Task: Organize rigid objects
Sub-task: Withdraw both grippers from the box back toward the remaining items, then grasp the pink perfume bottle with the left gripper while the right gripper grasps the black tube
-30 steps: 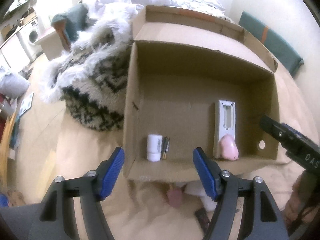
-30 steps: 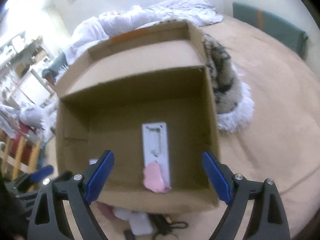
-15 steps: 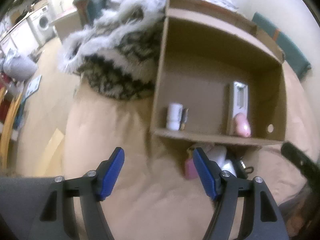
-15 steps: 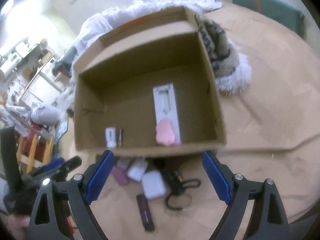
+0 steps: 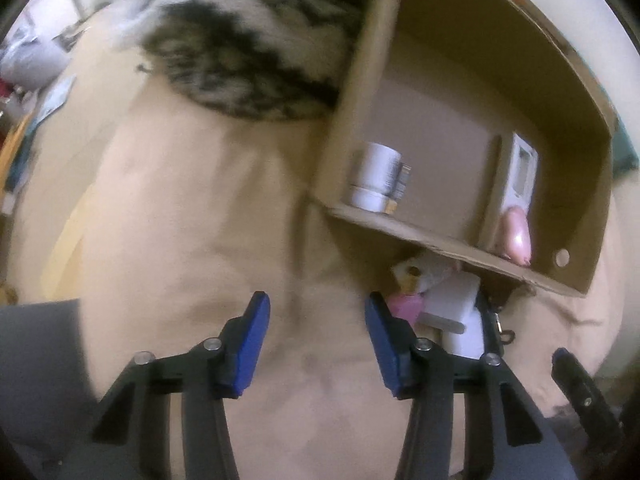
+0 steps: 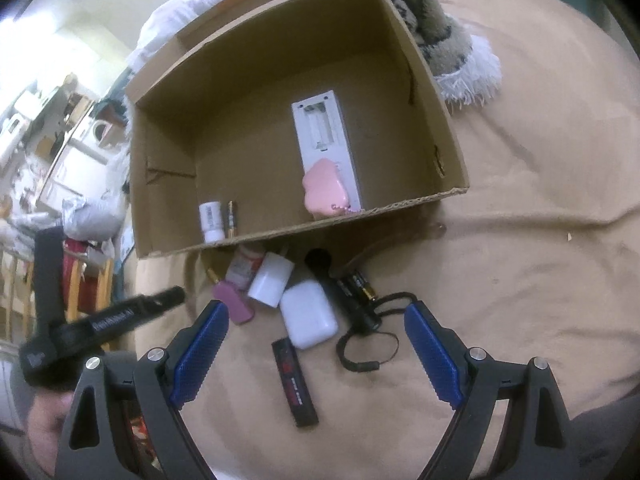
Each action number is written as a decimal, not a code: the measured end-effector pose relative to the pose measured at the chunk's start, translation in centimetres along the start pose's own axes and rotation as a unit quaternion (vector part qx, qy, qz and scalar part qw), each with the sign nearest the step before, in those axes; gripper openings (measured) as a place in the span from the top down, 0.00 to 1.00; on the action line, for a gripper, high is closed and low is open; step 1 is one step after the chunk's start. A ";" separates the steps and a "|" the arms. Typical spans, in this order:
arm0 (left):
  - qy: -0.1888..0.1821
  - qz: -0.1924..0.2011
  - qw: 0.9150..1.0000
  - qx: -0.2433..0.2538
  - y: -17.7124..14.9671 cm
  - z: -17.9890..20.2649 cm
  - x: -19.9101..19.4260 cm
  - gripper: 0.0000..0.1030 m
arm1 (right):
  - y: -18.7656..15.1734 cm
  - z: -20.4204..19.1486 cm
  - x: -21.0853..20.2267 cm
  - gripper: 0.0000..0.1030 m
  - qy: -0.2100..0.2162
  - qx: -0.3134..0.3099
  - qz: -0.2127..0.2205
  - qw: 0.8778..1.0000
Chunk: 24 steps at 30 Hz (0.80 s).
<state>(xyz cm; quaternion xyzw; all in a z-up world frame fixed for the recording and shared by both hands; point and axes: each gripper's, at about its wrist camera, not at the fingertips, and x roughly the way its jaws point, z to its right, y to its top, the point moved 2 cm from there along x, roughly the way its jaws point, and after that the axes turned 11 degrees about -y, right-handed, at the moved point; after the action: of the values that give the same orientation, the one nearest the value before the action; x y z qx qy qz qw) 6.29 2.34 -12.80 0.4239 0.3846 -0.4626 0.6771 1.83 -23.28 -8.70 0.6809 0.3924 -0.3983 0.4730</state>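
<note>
An open cardboard box [image 6: 424, 80] lies on a tan bedspread. It holds a white remote [image 6: 326, 144], a pink case [image 6: 324, 192], a white bottle [image 6: 212, 222] and a battery [image 6: 232, 220]. In front of it lie a white case [image 6: 308, 316], a white charger [image 6: 270, 284], a pink item [image 6: 232, 304], a black flashlight [image 6: 344, 292] and a black stick [image 6: 294, 388]. My right gripper [image 6: 316, 352] is open and empty above them. My left gripper [image 5: 316, 340] is open and empty over bare bedspread, left of the pink item [image 5: 404, 304]. The box [image 5: 592, 120] is at upper right there.
A black-and-white fluffy blanket [image 5: 248, 44] lies beside the box [image 6: 440, 36]. White bedding [image 6: 160, 28] is behind the box. Room furniture shows at far left [image 6: 60, 152]. The left gripper's body [image 6: 100, 320] is at lower left in the right wrist view.
Both grippers have pulled back from the box toward the near side. The pile of small objects in front of the box has come into view. Both stay open.
</note>
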 end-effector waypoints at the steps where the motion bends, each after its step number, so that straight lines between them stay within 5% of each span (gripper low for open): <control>1: -0.002 -0.001 1.000 0.010 -0.1 0.6 0.4 0.55 | 0.0 0.1 0.1 0.08 0.002 0.003 -0.003 1.000; 11: -0.002 -0.039 0.998 0.052 -1.7 4.0 4.5 0.57 | 0.2 0.3 0.5 0.08 0.012 0.012 -0.018 1.000; 15: -0.003 -0.038 0.998 0.057 -1.5 4.1 5.6 0.77 | 0.1 0.0 0.8 0.08 0.011 0.007 -0.023 1.000; 20: -0.009 -0.041 0.997 0.057 -1.3 3.6 4.7 0.79 | -0.2 -0.4 1.9 0.08 0.046 0.009 -0.059 0.997; 22: 0.000 -0.038 0.997 0.064 -1.4 3.7 4.2 0.79 | -0.6 -0.9 2.6 0.22 0.075 0.007 -0.087 0.993; 24: 0.009 -0.034 0.997 0.068 -1.6 3.6 3.6 0.79 | -1.2 -1.7 3.6 0.49 0.097 -0.009 -0.118 0.988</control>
<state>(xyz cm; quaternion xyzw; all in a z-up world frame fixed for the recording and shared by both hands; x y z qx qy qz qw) 6.23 -2.38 -15.17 0.4596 0.3731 -0.5066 0.6268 2.36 -20.82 -11.98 0.6609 0.5173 -0.3800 0.3888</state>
